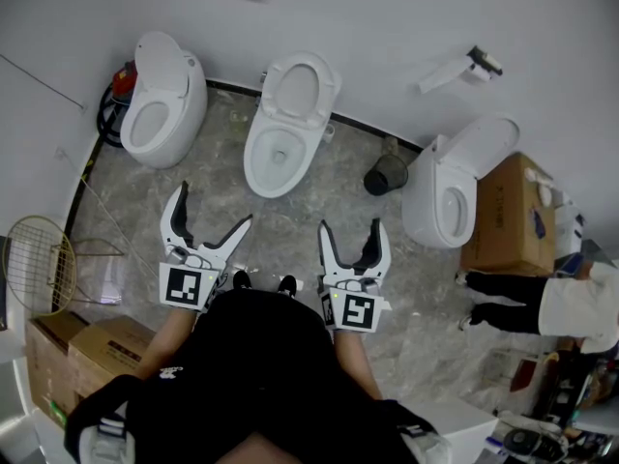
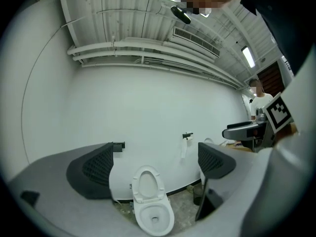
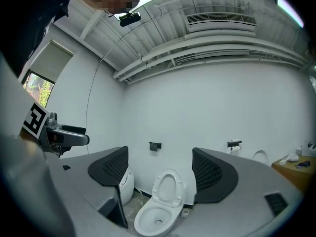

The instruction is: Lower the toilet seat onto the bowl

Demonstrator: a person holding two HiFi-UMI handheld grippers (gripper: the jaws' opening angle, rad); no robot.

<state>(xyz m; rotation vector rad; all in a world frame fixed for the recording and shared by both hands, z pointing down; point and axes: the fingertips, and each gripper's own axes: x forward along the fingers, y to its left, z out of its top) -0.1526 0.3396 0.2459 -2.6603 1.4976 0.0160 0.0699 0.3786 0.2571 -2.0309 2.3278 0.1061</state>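
Grey stone floor (image 1: pixel 319 187) meets a plain white wall (image 1: pixel 387 27); three white toilets stand along that far edge. Left toilet (image 1: pixel 160 104) and right toilet (image 1: pixel 445 196) flank the middle toilet (image 1: pixel 276 158). Its toilet seat (image 1: pixel 298 90) stands upright at the wall side, off the bowl. A cardboard box (image 1: pixel 508 216) sits at the floor's right edge, beside the right toilet. A small dark bin (image 1: pixel 387 175) stands between the middle and right toilets. The left gripper (image 1: pixel 215 204) and right gripper (image 1: pixel 350 225) are held side by side, well short of the middle toilet, both with jaws spread wide and nothing between them.
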